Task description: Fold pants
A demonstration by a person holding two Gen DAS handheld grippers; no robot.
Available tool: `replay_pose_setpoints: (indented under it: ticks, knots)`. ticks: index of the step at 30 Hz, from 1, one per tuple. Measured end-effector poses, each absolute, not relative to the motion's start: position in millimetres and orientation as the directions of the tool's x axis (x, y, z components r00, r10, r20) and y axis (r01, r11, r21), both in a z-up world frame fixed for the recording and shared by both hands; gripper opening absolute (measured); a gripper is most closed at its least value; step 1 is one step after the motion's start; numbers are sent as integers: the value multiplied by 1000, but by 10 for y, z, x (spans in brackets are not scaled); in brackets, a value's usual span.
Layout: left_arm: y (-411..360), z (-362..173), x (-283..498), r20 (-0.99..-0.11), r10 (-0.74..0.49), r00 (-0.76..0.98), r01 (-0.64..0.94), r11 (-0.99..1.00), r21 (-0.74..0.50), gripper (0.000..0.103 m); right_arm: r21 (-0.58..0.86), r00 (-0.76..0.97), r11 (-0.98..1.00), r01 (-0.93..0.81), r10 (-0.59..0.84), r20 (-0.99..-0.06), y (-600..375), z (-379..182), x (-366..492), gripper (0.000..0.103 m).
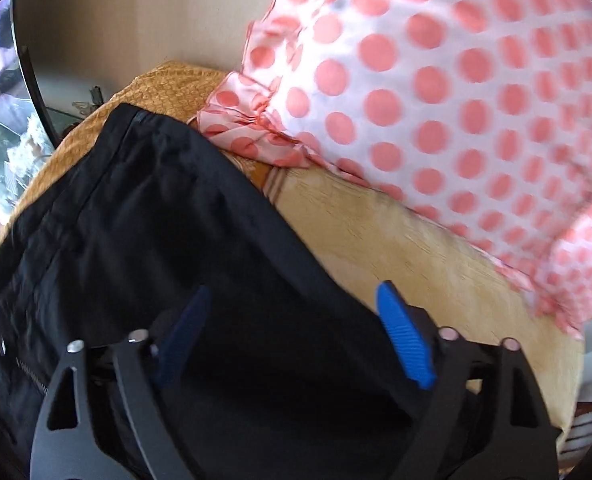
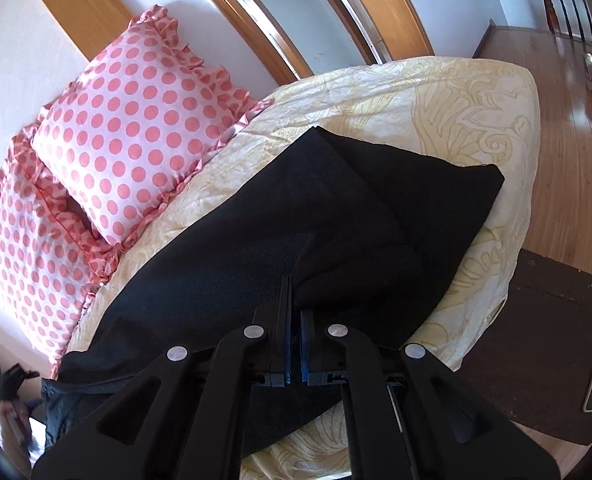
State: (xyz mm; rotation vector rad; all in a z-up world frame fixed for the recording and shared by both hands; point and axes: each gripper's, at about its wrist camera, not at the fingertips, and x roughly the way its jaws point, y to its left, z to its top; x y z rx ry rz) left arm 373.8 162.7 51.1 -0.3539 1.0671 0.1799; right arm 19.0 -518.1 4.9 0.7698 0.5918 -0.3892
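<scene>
In the left wrist view, the black pants [image 1: 143, 216] lie on the yellow bed cover [image 1: 396, 240], and the left gripper [image 1: 291, 300] hangs over them with its blue fingers [image 1: 402, 336] wide apart, gripping nothing. To the right stands a polka-dot pillow [image 1: 436, 80]. In the right wrist view, the right gripper [image 2: 294, 284] has its fingers together, pinched on the pants' fabric.
</scene>
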Motion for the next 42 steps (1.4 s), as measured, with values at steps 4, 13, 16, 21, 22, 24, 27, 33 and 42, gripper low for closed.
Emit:
replay_pose_setpoints:
  ticks: [4,13,16,21,22,24,27,33,42]
  knots:
    - [1746,315,4000,-924,8,383,-395,905,-156,61,531,772,664,527,-111,-626,-5178,49,194,3]
    - [1986,563,3601,-873,-29,488,-436,858,-272,6,553,788,663,505,-93,-609,-5218,57,225,3]
    - [1999,862,3178,-826,-13,563,-383,882,-275,6,564,802,666,488,-87,-590,-5257,102,246,3]
    - [2113,1288,2312,-736,-31,676,-307,896,-320,6,544,824,700,463,-112,-556,-5298,324,281,3]
    - [2125,1346,2071,-718,-24,696,-295,902,-316,6,542,827,703,461,-117,-550,-5308,361,275,3]
    - [2106,1404,1693,-693,-13,721,-282,908,-311,6,536,834,708,459,-137,-534,-5349,464,247,3]
    - [2062,1415,1126,-662,22,749,-274,920,-280,6,526,842,715,461,-165,-514,-5388,588,182,3]
    - [2015,845,248,-666,110,737,-365,896,-255,7,499,818,709,498,-194,-541,-5445,536,19,3]
    - [2106,374,-40,-658,134,741,-428,850,-308,56,511,792,686,518,-159,-590,-5520,331,1,3]
